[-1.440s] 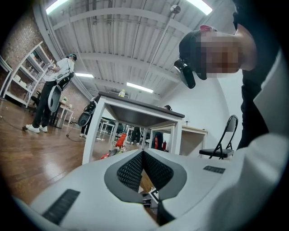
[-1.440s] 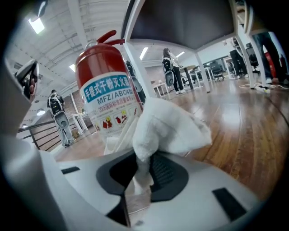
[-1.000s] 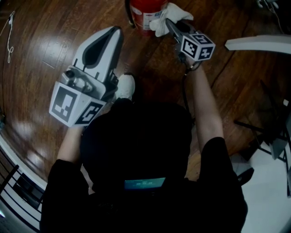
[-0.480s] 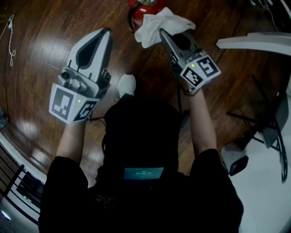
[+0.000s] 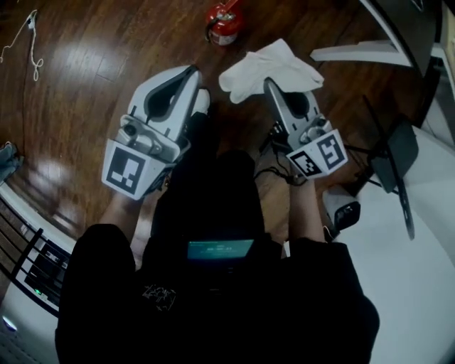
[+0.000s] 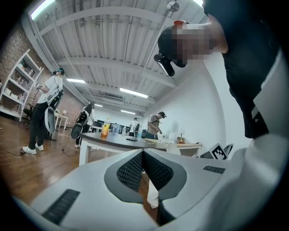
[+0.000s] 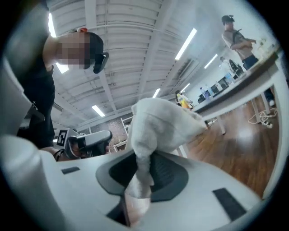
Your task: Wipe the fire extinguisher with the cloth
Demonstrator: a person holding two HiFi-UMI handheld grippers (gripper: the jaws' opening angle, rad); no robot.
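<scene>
A second ago the cloth was rubbing the red fire extinguisher. Now it has pulled away, and the extinguisher stands alone at 12 o'clock, well apart. The wiping looks stopped, maybe done. The right gripper pinches the cloth tight. The left gripper, at 10 o'clock, is closed on nothing. One extinguisher, one cloth, two grippers

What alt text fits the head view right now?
Seen from above, a person in black holds the right tongs shut on a white cloth, apart from a red fire extinguisher on the wooden floor ahead. The left tongs are shut and empty alongside.
</scene>
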